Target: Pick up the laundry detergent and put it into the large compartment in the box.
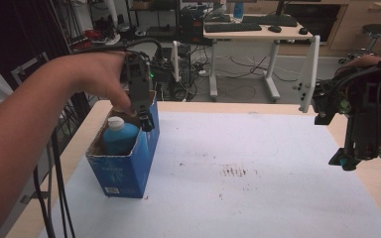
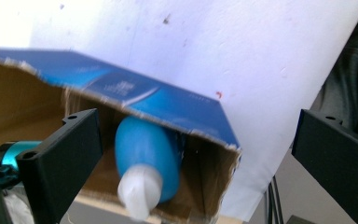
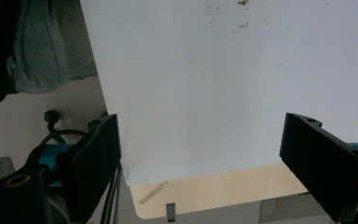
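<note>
Hovering left gripper [image 1: 141,106], jaws spread, empty | smooth blue plastic bottle [image 1: 119,136], white cap, upright inside torn blue cardboard box [image 1: 129,168] on white-sheeted desk [image 1: 258,168] | right gripper [image 1: 349,158] spread, empty

The high view looks forward and down on the white sheet [image 1: 258,168]; both gripper views look down on it, closer.

No text can be read anywhere. The open blue cardboard box [image 1: 124,168] carries pale printing on its front wall in the high view and a light label patch on its side in the left gripper view, but both are too small and blurred to make out.
</note>
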`<state>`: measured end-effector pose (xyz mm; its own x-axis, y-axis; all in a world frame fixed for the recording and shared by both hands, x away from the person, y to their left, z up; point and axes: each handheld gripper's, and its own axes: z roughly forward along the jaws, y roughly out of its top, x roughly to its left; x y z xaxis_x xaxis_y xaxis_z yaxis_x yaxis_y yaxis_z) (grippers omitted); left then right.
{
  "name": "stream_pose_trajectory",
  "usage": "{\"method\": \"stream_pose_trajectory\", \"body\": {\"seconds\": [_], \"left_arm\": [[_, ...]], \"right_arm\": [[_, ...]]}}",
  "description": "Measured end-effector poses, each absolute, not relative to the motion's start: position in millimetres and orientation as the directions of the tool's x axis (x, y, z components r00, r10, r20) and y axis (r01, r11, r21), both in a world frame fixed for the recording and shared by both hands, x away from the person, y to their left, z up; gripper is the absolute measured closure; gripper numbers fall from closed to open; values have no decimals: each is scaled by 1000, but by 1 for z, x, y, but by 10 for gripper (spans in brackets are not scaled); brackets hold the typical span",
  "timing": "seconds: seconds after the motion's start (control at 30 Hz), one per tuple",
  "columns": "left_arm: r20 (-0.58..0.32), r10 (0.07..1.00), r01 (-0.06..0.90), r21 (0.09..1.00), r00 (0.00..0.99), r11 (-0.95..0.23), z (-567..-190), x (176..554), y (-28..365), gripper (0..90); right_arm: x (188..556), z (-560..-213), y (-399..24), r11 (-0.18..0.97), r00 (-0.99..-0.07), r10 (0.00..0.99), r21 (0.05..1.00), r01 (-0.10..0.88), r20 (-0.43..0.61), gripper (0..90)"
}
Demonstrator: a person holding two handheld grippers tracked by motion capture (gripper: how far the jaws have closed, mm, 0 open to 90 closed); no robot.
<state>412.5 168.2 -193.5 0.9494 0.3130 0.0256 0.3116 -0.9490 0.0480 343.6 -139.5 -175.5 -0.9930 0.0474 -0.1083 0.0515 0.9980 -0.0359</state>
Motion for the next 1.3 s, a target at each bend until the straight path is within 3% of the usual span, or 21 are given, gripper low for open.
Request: {"method": "stream_pose_trajectory", "body": {"seconds": [0.67, 1.3], "left_arm": [[-18, 194, 194, 31, 981, -980, -206, 410, 129, 17], [-51, 175, 176, 25, 983, -984, -216, 426, 112, 17]], "right_arm": [[358, -191, -129, 997, -994, 61, -42, 65, -85, 117], [370, -197, -136, 997, -996, 62, -38, 65, -71, 117]]}}
